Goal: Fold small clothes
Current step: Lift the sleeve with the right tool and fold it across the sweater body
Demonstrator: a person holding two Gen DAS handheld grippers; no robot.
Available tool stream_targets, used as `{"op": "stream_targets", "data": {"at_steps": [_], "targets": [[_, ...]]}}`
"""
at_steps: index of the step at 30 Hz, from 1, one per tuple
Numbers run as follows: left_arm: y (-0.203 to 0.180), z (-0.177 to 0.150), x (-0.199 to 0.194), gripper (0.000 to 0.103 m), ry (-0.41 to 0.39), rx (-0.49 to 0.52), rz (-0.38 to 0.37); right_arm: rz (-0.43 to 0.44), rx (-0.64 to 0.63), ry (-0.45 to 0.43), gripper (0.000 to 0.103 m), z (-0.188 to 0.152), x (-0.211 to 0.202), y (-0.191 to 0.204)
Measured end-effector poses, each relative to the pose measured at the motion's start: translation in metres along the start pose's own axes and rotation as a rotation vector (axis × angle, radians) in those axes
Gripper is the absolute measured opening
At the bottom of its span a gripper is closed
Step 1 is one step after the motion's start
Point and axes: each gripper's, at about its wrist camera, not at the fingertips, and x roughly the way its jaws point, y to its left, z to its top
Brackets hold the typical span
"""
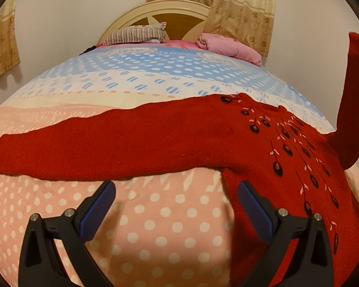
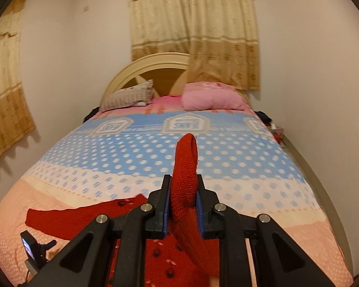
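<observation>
We are early in the fold. The red sweater (image 1: 263, 143) lies face up on the bedspread (image 1: 155, 215), its embroidered front showing, and one sleeve (image 1: 95, 153) stretches flat toward the left, not yet brought in. The other sleeve (image 2: 185, 179) is up off the bed: our right gripper (image 2: 184, 198) is clamped on it near the cuff, with the cuff end standing above the jaws. In the left wrist view that raised sleeve rises at the far right edge of the picture. Our left gripper (image 1: 174, 205) hangs just above the bedspread with its jaws wide apart and nothing between them, just beside the near edge of the sweater's body, under the flat sleeve.

We judge that both sleeves have yet to be laid across the body, and the body itself has yet to be doubled over.

There is plenty of room. The bedspread is bare on the far side of the sweater up to the striped pillow (image 2: 129, 96) and the pink bundle (image 2: 213, 96) at the headboard. On the right the bed's edge runs close to the wall; the sweater lies near the foot end.
</observation>
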Motion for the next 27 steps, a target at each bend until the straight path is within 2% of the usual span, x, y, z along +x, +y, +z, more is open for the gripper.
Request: {"op": "stream_targets", "data": {"at_steps": [9, 15, 17, 19, 21, 24, 27], "targets": [[0.004, -0.002, 0.001, 0.103, 0.002, -0.020, 0.004, 0.111, -0.060, 0.036, 0.018, -0.016, 0.052, 0.083], [0.008, -0.003, 0.004, 0.103, 0.012, -0.038, 0.019, 0.181, -0.097, 0.122, 0.018, -0.066, 0.115, 0.134], [0.008, -0.003, 0.005, 0.103, 0.023, -0.043, 0.032, 0.251, -0.088, 0.162, 0.019, -0.084, 0.137, 0.147], [0.010, -0.004, 0.006, 0.103, 0.032, -0.050, 0.025, 0.310, -0.087, 0.227, 0.028, -0.108, 0.162, 0.157], [0.014, -0.005, 0.006, 0.103, 0.039, -0.065, 0.022, 0.328, -0.068, 0.313, 0.057, -0.131, 0.182, 0.161], [0.018, -0.006, 0.004, 0.103, 0.052, -0.077, -0.002, 0.407, -0.009, 0.351, 0.058, -0.155, 0.179, 0.146], [0.013, -0.003, -0.006, 0.103, 0.028, -0.032, 0.008, 0.381, -0.030, 0.353, 0.060, -0.168, 0.157, 0.119]]}}
